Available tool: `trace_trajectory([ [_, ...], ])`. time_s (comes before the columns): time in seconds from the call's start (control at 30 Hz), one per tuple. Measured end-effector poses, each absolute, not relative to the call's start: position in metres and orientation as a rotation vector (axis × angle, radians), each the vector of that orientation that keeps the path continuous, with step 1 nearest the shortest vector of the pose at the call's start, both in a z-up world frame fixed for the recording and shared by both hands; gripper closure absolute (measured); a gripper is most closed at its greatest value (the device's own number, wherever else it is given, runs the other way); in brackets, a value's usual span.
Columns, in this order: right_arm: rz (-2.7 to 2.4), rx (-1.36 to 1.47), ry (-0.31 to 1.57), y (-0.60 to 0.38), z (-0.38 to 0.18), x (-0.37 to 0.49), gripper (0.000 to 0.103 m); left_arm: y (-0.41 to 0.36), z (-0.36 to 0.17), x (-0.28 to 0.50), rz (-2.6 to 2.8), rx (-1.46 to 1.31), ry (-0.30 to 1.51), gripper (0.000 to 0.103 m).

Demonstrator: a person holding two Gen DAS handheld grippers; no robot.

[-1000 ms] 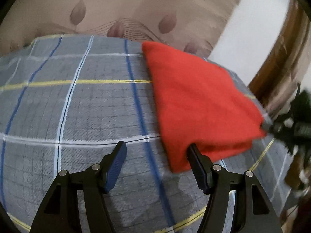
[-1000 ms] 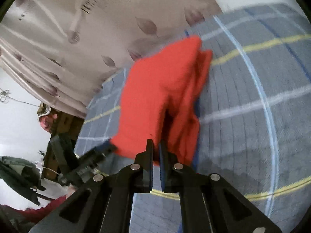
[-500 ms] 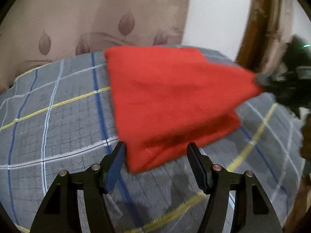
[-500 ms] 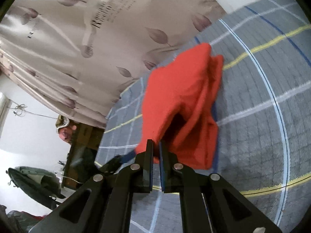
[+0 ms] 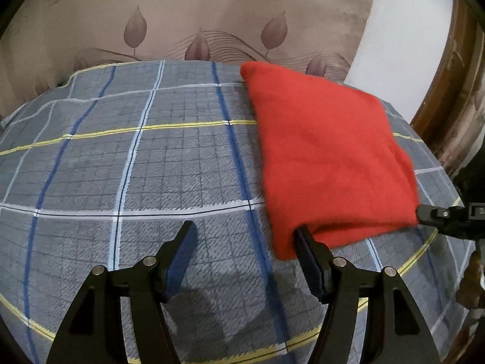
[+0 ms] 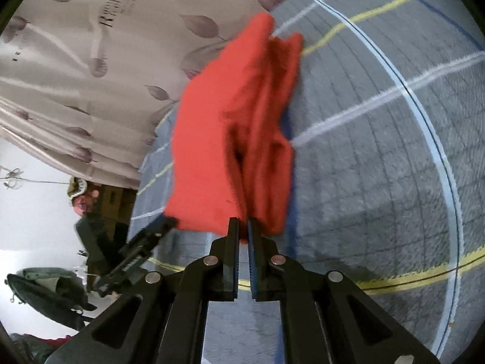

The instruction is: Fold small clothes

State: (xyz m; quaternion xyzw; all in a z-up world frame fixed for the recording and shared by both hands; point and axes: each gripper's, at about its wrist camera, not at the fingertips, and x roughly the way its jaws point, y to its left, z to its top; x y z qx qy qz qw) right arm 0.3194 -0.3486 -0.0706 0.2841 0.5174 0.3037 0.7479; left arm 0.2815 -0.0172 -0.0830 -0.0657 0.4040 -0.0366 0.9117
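R gripper point(image 6: 242, 227) is clamped on the red cloth's point(image 5: 330, 157) near corner. L gripper point(image 5: 245, 239) is open, its right finger tucked under the cloth edge. Since 0.5 s ago the cloth has dropped flatter onto the plaid sheet point(image 5: 136, 166). Leaf-print curtain point(image 5: 212, 15) behind cloth, white wall to its right.

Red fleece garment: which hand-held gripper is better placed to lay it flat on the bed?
Right. The right hand-held gripper is shut on the red fleece garment's near corner, while the left hand-held gripper is open, only one finger under the cloth's edge.
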Motion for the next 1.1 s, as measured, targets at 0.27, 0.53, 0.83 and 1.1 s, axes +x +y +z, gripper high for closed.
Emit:
trace_trajectory([
  [0.27,0.646,0.605,1.134,-0.35,-0.073,0.321,0.098,-0.016,-0.081,0.275,-0.104,-0.144,0.826,0.037],
  [0.53,0.628,0.543,1.134,-0.345,-0.065,0.324,0.098,-0.009,-0.054,0.273,-0.2,-0.24,0.71,0.037],
  [0.83,0.636,0.527,1.136,-0.346,-0.067,0.327,0.1,-0.034,-0.076,0.293,-0.199,-0.156,0.827,0.037],
  [1.1,0.609,0.497,1.056,-0.348,-0.06,0.316,0.09,-0.042,-0.079,0.293,-0.177,-0.09,0.846,0.037],
])
